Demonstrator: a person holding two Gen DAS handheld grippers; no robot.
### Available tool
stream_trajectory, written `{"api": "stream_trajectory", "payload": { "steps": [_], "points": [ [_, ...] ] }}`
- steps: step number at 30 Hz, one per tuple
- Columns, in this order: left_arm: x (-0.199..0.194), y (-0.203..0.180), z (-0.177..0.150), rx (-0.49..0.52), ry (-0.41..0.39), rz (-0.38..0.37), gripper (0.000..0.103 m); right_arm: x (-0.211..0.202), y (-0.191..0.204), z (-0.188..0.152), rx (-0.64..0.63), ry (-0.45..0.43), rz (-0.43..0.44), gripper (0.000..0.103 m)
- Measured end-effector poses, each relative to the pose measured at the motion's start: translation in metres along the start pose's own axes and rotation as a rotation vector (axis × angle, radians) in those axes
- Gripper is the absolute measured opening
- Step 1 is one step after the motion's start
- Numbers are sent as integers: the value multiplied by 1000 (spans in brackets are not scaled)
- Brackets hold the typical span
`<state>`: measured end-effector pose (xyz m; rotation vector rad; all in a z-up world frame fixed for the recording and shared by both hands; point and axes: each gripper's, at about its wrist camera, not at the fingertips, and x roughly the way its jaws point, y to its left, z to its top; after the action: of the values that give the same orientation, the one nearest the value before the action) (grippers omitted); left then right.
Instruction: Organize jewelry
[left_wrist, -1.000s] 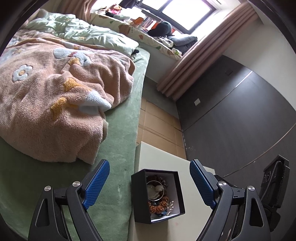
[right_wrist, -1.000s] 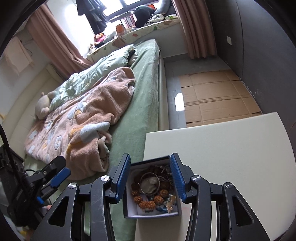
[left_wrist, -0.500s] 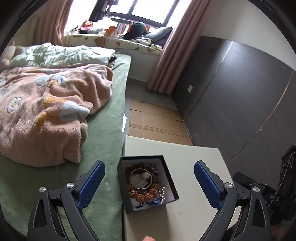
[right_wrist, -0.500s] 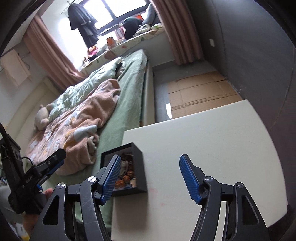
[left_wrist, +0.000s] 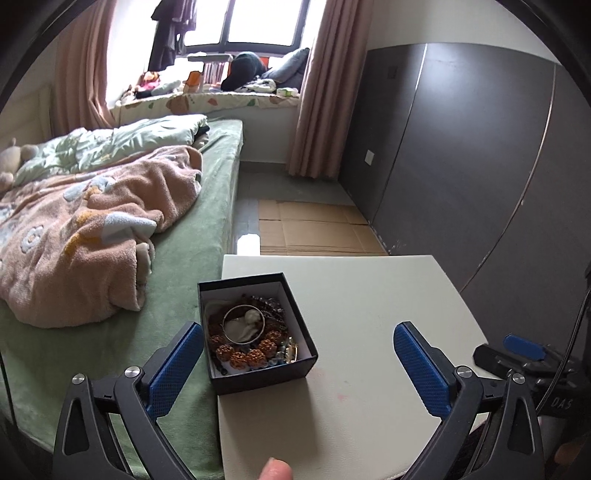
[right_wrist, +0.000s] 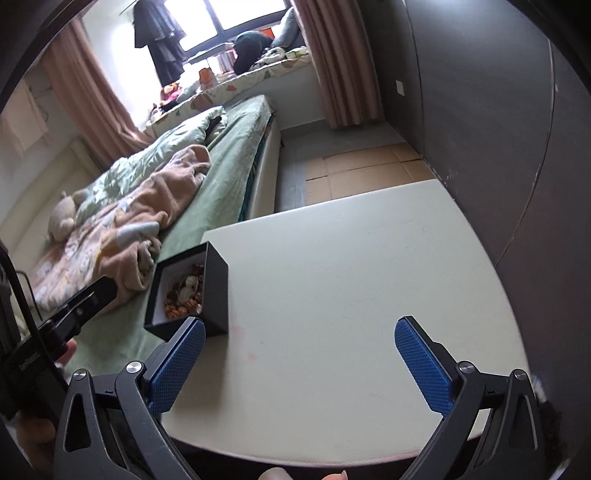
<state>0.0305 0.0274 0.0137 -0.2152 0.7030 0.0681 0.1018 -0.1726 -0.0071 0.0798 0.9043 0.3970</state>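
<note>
A black jewelry box (left_wrist: 258, 373) with a white inside stands open near the left edge of the white table (left_wrist: 369, 295). It holds a silver bangle (left_wrist: 244, 324), an orange-brown bead bracelet (left_wrist: 245, 356) and several dark chains. My left gripper (left_wrist: 301, 367) is open and empty, hovering just short of the box. My right gripper (right_wrist: 301, 363) is open and empty over the bare table, with the box (right_wrist: 216, 291) ahead to its left. The left gripper's body (right_wrist: 77, 306) shows at the right wrist view's left edge.
A bed with green sheet (left_wrist: 177, 266) and a pink blanket (left_wrist: 92, 229) runs along the table's left side. A dark wall (left_wrist: 480, 166) stands right of the table. Cardboard (left_wrist: 314, 229) covers the floor beyond. The right gripper's body (left_wrist: 524, 354) shows at the table's right edge.
The right gripper opened wide and drew back to the right, away from the box. The left gripper swung right, bringing the box and table in front of it.
</note>
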Motion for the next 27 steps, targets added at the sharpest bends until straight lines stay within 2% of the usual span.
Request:
{"api": "stream_trajectory", "payload": {
  "steps": [6,13,18,23,27],
  "points": [
    [-2,-21,-11,10,-16,-8,103,-14,-23,-6,24,-4,-7,103],
    [-10,-23,-17,-68,-43,16,103,-27,-25,-13,-9,5,7,103],
    [-21,-26,-18,-64,-93,37,102,-30,-27,-18,-8,19,5,103],
    [-19,-26,-20,-73,-79,16,102,-31,-25,-20,-3,26,15,103],
    [-22,-26,-19,-58,-97,29,103,-32,-25,-20,0,19,17,103]
  ]
}}
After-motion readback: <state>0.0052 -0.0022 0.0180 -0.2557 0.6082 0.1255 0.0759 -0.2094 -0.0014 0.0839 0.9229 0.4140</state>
